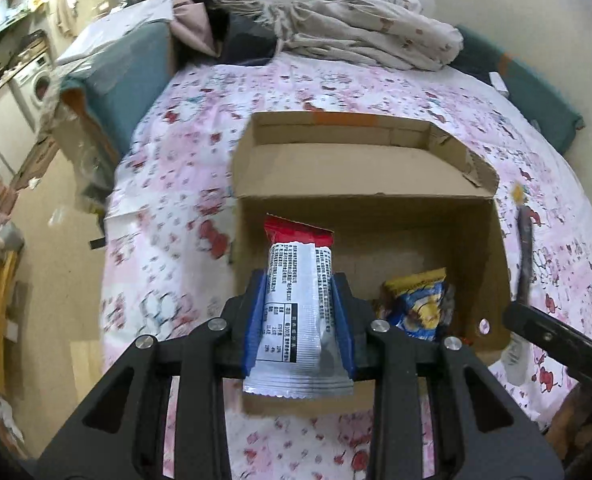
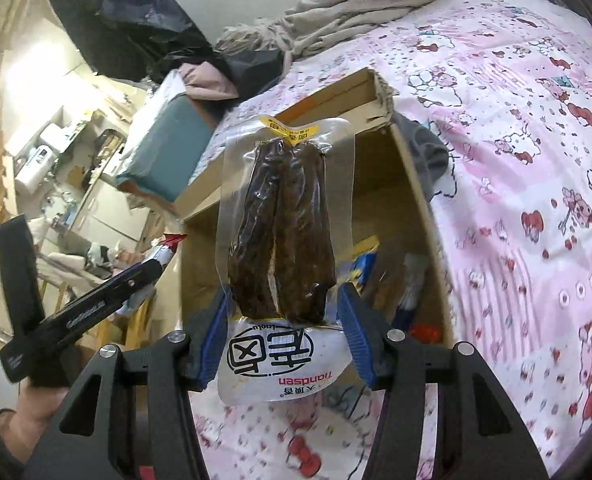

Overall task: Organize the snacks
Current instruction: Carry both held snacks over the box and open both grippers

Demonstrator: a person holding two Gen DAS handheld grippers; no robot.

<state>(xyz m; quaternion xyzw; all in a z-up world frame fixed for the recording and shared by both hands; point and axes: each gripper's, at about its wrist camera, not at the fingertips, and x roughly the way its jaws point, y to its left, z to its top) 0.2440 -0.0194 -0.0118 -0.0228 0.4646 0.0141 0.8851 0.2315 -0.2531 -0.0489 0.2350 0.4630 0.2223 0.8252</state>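
Observation:
My left gripper (image 1: pixel 298 312) is shut on a silver snack packet with a red top (image 1: pixel 299 300) and holds it over the near edge of an open cardboard box (image 1: pixel 376 208) on the bed. A yellow-and-blue snack bag (image 1: pixel 420 304) lies inside the box at the right. My right gripper (image 2: pixel 284 320) is shut on a clear vacuum pack of dark sausages (image 2: pixel 284 232) and holds it above the same box (image 2: pixel 408 184). The left gripper (image 2: pixel 96 296) shows at the left of the right wrist view, and the sausage pack (image 1: pixel 524 248) shows at the right of the left wrist view.
The box sits on a pink cartoon-print bedsheet (image 1: pixel 168 184). Bundled bedding (image 1: pixel 368 36) lies at the bed's far end. A teal-covered box (image 1: pixel 120 76) stands left of the bed, with floor and a cluttered kitchen area (image 1: pixel 20 80) beyond.

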